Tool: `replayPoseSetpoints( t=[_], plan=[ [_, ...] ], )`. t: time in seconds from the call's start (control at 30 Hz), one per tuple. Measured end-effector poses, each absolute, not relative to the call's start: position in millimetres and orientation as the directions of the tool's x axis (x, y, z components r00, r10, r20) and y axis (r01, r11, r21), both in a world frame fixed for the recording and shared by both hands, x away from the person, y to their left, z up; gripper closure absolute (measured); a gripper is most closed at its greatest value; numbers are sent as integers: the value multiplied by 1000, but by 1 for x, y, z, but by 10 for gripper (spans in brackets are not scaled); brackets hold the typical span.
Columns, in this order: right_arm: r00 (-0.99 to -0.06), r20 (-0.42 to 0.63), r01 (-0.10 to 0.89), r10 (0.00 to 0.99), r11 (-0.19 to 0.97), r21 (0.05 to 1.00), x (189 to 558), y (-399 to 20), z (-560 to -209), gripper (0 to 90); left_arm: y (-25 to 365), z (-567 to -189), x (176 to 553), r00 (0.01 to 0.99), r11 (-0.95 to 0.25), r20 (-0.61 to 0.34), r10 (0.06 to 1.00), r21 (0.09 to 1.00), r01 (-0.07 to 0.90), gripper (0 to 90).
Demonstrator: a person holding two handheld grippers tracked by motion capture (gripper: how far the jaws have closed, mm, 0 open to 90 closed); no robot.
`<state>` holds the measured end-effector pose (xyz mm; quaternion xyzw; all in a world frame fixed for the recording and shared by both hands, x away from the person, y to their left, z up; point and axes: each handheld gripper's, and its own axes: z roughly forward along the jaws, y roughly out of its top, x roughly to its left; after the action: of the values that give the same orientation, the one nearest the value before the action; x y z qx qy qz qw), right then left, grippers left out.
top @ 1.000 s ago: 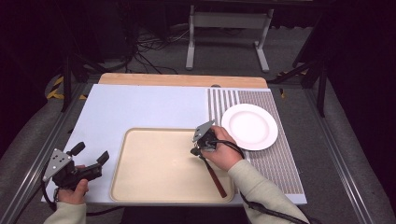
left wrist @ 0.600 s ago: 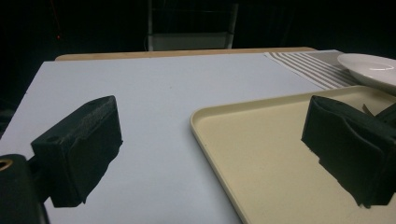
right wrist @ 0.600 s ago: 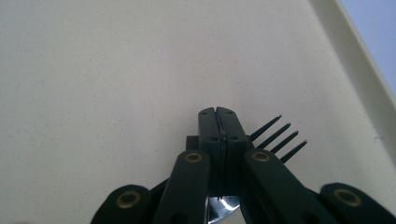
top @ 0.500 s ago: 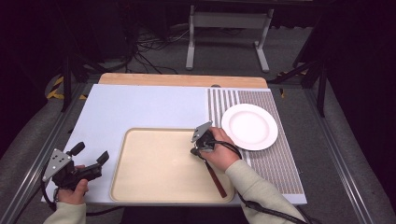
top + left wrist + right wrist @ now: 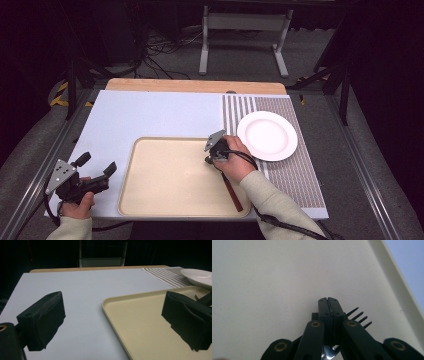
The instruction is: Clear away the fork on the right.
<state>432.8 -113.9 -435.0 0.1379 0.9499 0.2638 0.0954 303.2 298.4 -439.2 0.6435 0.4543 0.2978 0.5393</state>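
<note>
Both claws unmoved; right claw [image 5: 328, 301] grips fork [image 5: 359, 317].

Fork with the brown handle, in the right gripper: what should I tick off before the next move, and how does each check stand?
1. Right gripper shut on the metal fork with a brown handle, tines sticking out beside the jaws: ok.
2. Fork over the beige plastic tray: ok.
3. Tines touching the tray floor: cannot tell.
4. Round white plate bare, on the striped mat to the right of the tray: ok.
5. Left gripper open, nothing between its jaws, to the left of the tray and out of the fork's way: ok.
</note>
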Motion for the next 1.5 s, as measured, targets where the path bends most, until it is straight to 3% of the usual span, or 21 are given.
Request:
replayPoseSetpoints(
  t=[1.07, 1.5],
  plan=[
    [-877, -135, 341, 461, 796, 501, 448, -158, -431, 900, 297, -440, 304, 409, -4, -110, 906, 964, 267, 54],
    [-869, -133, 356, 477, 789, 501, 448, -165, -430, 900, 298, -440, 304, 409, -4, -109, 906, 964, 266, 54]
  ],
)
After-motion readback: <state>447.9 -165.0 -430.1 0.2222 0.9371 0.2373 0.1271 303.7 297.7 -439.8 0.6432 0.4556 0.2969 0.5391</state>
